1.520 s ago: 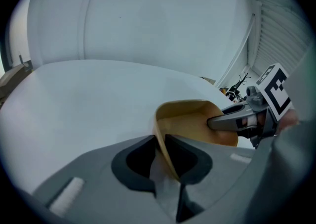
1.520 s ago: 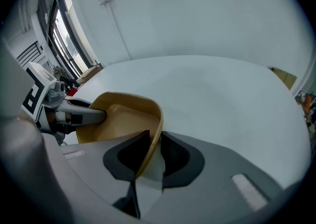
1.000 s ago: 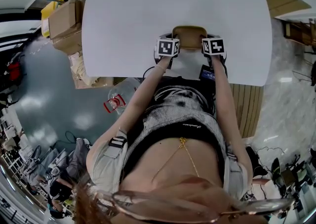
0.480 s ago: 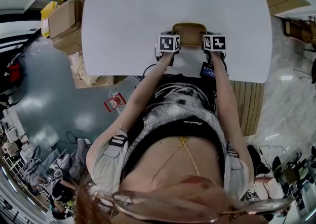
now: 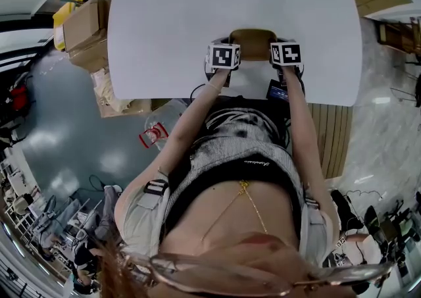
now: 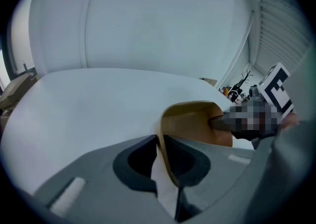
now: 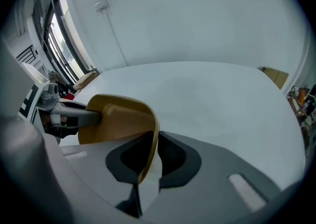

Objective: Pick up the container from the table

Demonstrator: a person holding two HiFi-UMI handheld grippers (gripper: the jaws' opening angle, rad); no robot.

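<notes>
The container is a shallow tan tray with rounded corners, near the front edge of the white table. My left gripper is shut on the container's left rim. My right gripper is shut on its right rim. In the left gripper view the tan wall runs between the jaws, and the right gripper's finger reaches in from the far side. In the right gripper view the container looks tilted, above the tabletop. Whether it is off the table cannot be told.
Cardboard boxes stand on the floor left of the table. A wooden crate sits at the right rear. A white wall rises behind the table. Bags and cables lie on the floor at both sides.
Both grippers and the container have shifted slightly away from the body across the table. The grip on both rims is unchanged.
</notes>
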